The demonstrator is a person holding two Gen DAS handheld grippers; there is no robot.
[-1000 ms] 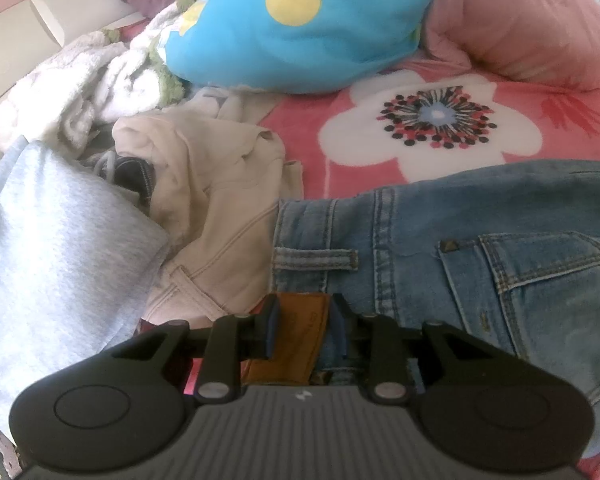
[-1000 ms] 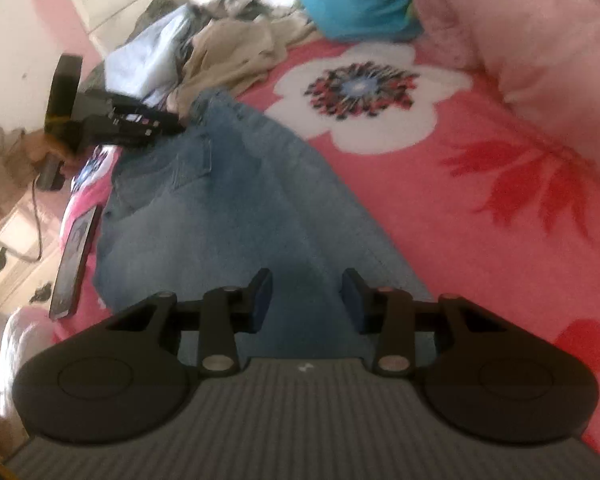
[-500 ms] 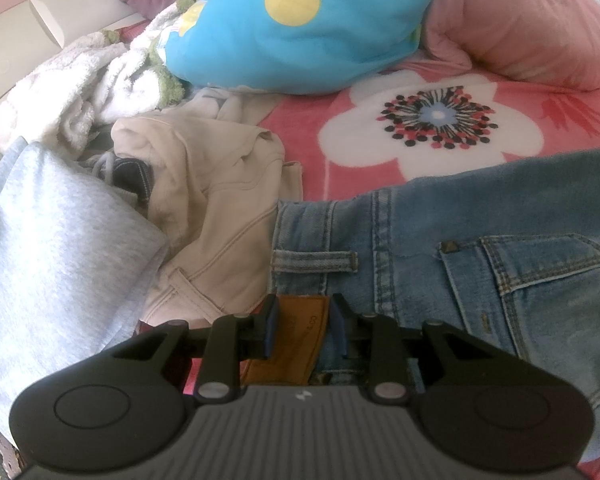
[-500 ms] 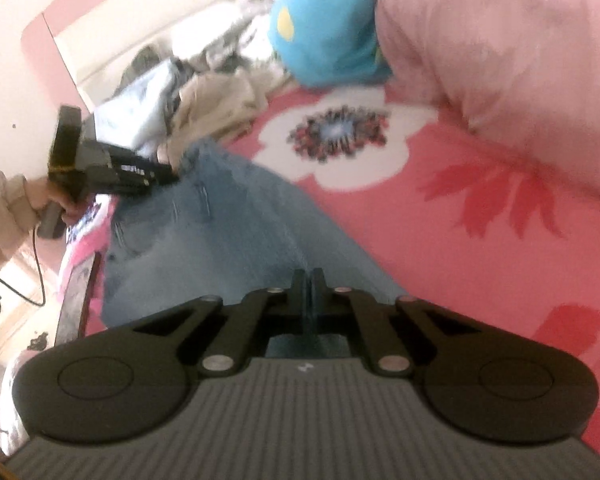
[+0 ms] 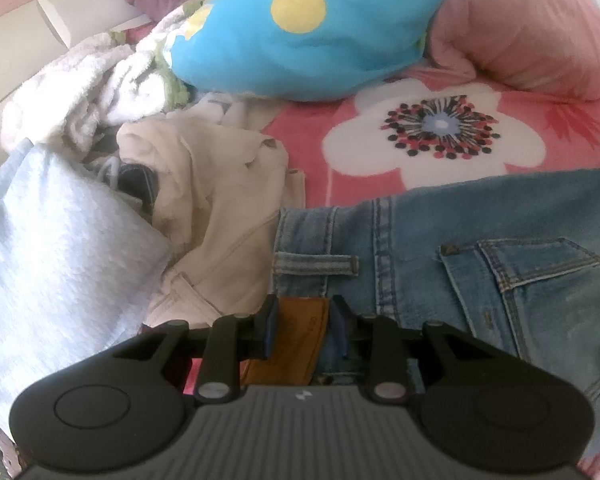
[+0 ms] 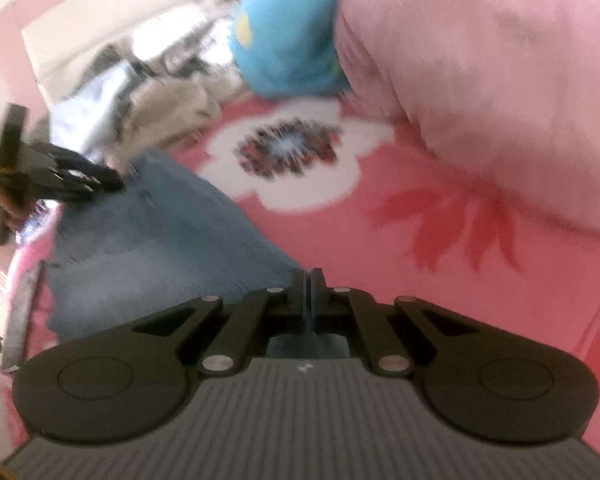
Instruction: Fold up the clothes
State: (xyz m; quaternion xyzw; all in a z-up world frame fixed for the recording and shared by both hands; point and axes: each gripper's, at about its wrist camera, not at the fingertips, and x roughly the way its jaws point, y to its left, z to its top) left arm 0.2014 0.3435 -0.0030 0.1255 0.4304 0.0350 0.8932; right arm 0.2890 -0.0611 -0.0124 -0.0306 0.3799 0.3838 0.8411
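Jeans (image 5: 480,248) lie flat on pink floral blanket (image 5: 432,140), waistband beside a beige garment (image 5: 220,208). Left gripper (image 5: 302,322) sits at the waistband, fingers set either side of the brown leather patch (image 5: 296,340), pinching the denim there. Right gripper (image 6: 308,280) is pressed fully together at the far leg end; blue cloth shows just behind the tips. Right view blurred. Blue pillow (image 5: 312,28) and grey garment (image 5: 52,248) nearby.
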